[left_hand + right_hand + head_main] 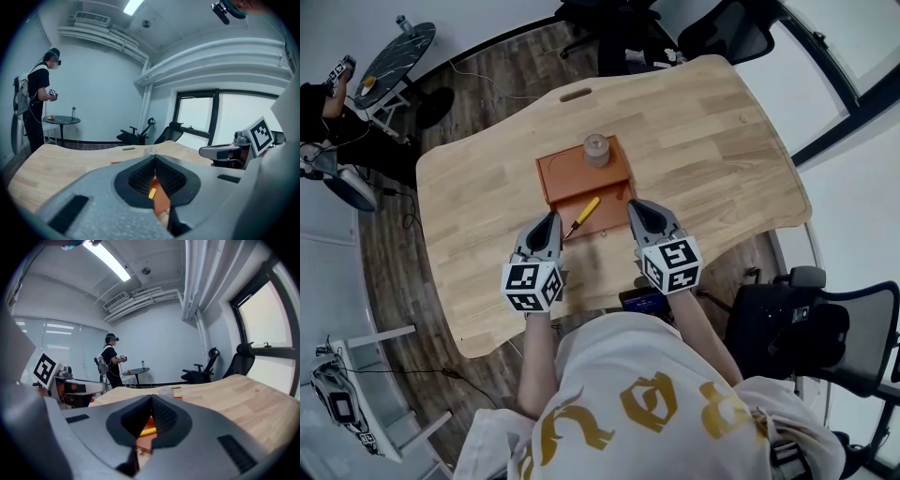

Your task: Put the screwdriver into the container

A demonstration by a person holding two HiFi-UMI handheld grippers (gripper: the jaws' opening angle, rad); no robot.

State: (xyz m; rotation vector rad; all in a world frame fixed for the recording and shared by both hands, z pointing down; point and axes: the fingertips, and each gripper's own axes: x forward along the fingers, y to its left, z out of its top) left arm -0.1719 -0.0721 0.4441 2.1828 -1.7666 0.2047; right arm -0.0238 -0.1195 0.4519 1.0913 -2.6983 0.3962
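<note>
A screwdriver (581, 217) with a yellow handle lies slantwise on the low front part of an orange-brown container (567, 173) in the middle of the wooden table. A small round jar (596, 150) stands on the container's raised back part. My left gripper (551, 221) is shut and empty just left of the screwdriver's tip. My right gripper (634, 207) is shut and empty at the container's front right corner. Below the closed tips of the left gripper (155, 158) and the right gripper (151, 397) I glimpse the yellow handle (152, 193) (146, 431).
The table (712, 150) has a slot handle (576, 94) at its far edge. A dark device (642, 300) sits at the near edge. A black office chair (806, 328) stands at the right. A person (40, 93) stands by a round side table (398, 52) at the far left.
</note>
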